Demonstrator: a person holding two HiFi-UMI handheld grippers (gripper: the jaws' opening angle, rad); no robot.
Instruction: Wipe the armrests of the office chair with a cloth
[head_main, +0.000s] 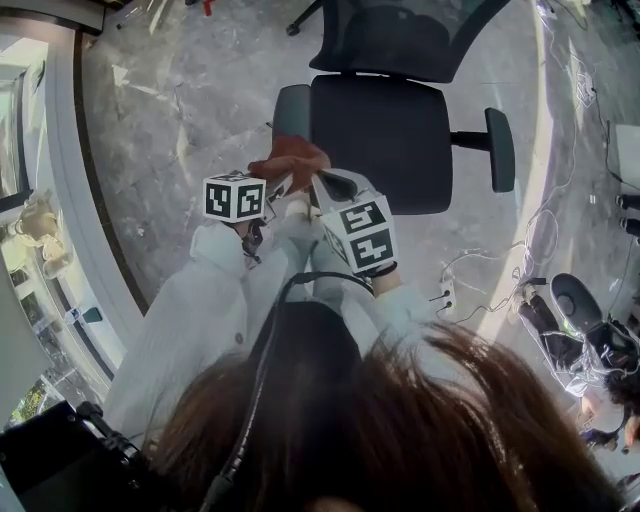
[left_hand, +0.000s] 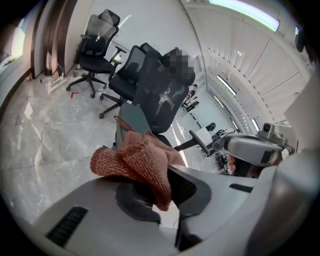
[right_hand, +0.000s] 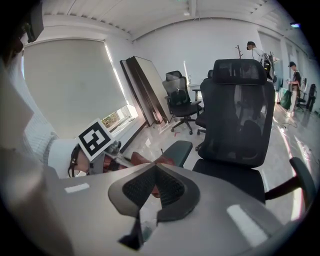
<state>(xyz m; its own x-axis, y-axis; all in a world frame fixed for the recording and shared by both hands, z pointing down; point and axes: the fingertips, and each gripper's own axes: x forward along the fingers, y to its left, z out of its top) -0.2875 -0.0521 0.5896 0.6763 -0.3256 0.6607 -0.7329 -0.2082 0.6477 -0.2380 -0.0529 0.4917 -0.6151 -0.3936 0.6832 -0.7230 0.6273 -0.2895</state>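
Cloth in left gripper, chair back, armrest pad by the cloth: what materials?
Cloth: rust-red knit or terry, matte, nubbly loops visible. Chair back: black mesh, likely; semi see-through. Armrest pad: dark, smooth, slight sheen; probably moulded plastic or foam, can't say which.

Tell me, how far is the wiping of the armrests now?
Nothing looks finished. In hand: the left gripper holds the cloth at the front end of the nearer armrest; contact is unclear. Left: wiping it, then the other armrest, which stands apart from the cloth.

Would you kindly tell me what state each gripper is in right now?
Left gripper: closed on the cloth.
Right gripper: closed, holding nothing.
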